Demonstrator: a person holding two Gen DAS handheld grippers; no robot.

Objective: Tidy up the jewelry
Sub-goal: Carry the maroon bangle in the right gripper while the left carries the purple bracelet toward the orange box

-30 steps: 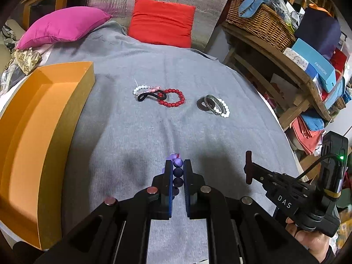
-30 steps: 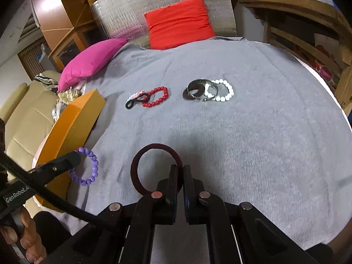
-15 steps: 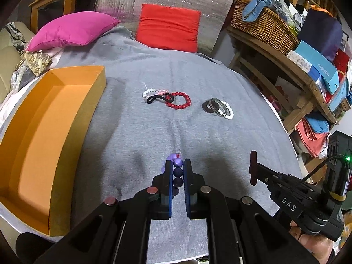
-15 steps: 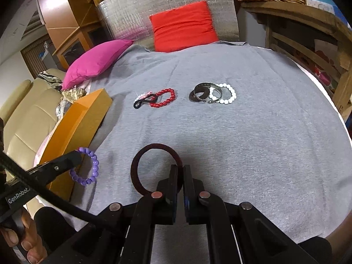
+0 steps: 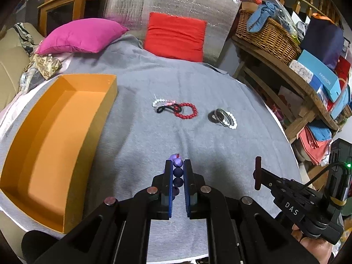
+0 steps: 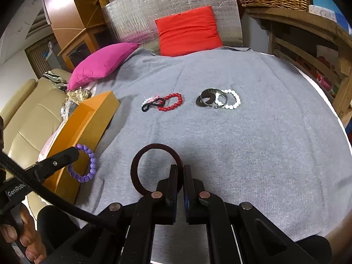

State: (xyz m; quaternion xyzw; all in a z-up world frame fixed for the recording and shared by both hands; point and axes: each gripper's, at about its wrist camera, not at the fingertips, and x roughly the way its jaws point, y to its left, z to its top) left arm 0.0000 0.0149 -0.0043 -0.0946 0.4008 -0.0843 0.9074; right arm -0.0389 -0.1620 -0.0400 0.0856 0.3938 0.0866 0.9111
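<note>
The open orange cardboard box [image 5: 55, 145] now shows more fully; left claw [image 5: 177, 165] grasps the purple bead bracelet [image 6: 84, 164] beside it, right claw [image 6: 180, 169] the maroon hair tie [image 6: 154, 167].

Purple bead bracelet [image 6: 84, 165] and maroon hair tie [image 6: 154, 167] hang clamped.

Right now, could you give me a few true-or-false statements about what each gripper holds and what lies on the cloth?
1. The left gripper is shut on the purple bracelet. True.
2. The right gripper holds the red bracelet. False: it is shut on the maroon hair tie; the red bracelet lies on the grey cloth.
3. The orange box already holds jewelry. False: nothing shows inside it.
4. The white bracelet lies against the metal bangle. True.
5. A black hair tie lies beside the red bracelet. True.
</note>
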